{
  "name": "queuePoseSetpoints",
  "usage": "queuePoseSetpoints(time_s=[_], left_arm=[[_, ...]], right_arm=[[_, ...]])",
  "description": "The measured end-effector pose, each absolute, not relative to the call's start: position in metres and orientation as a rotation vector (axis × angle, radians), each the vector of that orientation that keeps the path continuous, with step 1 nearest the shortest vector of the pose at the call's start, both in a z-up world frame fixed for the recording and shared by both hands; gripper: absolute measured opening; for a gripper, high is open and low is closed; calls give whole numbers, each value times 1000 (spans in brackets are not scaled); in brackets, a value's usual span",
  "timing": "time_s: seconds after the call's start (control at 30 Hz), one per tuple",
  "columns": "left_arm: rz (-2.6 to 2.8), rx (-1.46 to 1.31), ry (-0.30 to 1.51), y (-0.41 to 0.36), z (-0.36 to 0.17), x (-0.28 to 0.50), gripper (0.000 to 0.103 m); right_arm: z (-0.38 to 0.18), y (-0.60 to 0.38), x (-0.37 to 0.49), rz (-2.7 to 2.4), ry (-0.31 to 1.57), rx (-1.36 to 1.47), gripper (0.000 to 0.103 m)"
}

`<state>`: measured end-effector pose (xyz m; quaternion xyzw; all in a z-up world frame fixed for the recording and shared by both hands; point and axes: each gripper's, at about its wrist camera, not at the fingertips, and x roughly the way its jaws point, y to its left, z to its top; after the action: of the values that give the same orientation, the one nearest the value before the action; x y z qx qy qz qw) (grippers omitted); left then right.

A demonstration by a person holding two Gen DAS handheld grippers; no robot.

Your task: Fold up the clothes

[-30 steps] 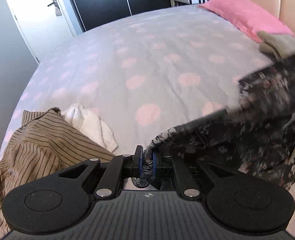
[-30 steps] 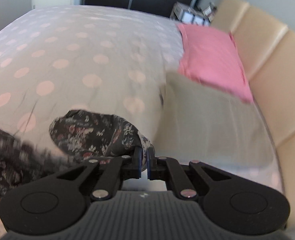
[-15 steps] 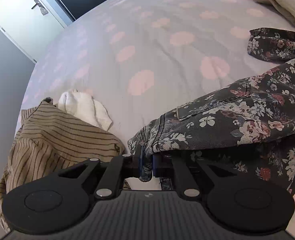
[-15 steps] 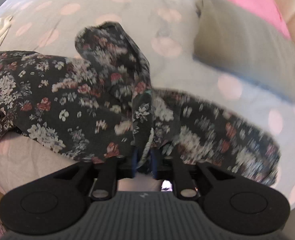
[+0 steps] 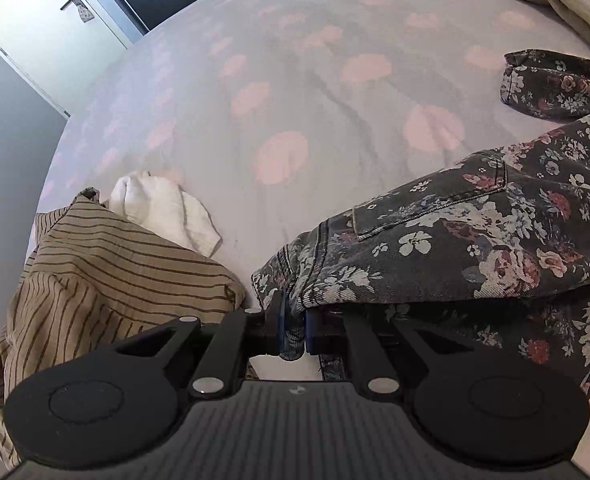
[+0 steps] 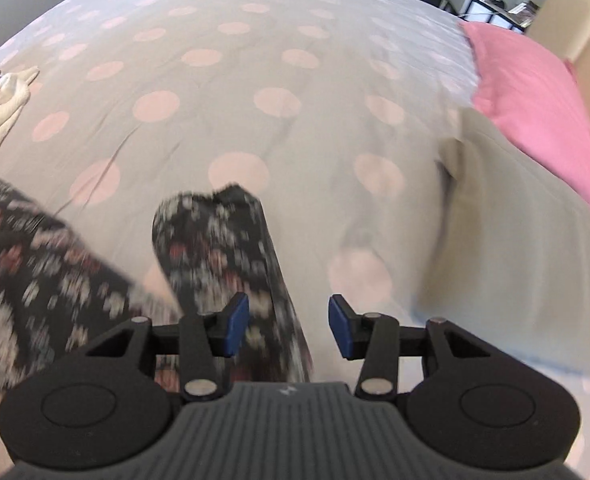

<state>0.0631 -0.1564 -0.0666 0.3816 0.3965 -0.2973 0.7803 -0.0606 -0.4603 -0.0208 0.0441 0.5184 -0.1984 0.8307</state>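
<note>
Dark floral trousers [image 5: 475,236] lie across the near part of the bed, waistband and pocket toward the left gripper. My left gripper [image 5: 293,330] is shut on the waistband corner. My right gripper [image 6: 289,330] is open and empty; a blurred floral trouser leg [image 6: 219,256] lies under and just left of its jaws, not held. More floral cloth [image 6: 27,264] shows at the left of the right wrist view.
Grey bedspread with pink dots [image 5: 295,92]. A brown striped garment [image 5: 107,272] and a white cloth [image 5: 167,212] lie at the left. A folded beige garment [image 6: 515,240] and pink pillow [image 6: 535,100] lie at the right. White door [image 5: 39,20] beyond the bed.
The right gripper has opened and let go of the trouser leg, then lifted away. The trousers now rest on the bed. The left gripper stays shut on the waistband.
</note>
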Motion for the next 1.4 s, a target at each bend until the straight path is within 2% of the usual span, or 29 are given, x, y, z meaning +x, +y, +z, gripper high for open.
queuePoseSetpoints(time_s=[0.23,0.47,0.57,0.6,0.63,0.73,1.0,1.2,1.4], left_arm=[[-664,855,923,-162,-86,78,7],[-685,883,967,-171,-101,91,7],[-689,883,973,-172,-102,93,7],[-690,884,972,-172,-102,93,7],[-691,879,972,-172,-100,93,7],[-691,854,967,-170,-94,93,7],[-682,698,886,-157,-46,84,7],[-667,643,849,-140,-23,72,7],[-634,547,859,-108,-2,63,7]], right_arm=[[-63,-487,7,-386,1162,132,48],[-97,-508,38,-333,1189,213,45],[-101,-508,40,-305,1175,244,15],[-101,-508,40,-301,1170,249,10],[-98,-508,38,-302,1162,248,5],[-80,-508,27,-336,1119,225,3],[7,-525,-58,-625,996,161,2],[68,-541,-171,-916,893,170,2],[105,-551,-296,-1160,792,287,2]])
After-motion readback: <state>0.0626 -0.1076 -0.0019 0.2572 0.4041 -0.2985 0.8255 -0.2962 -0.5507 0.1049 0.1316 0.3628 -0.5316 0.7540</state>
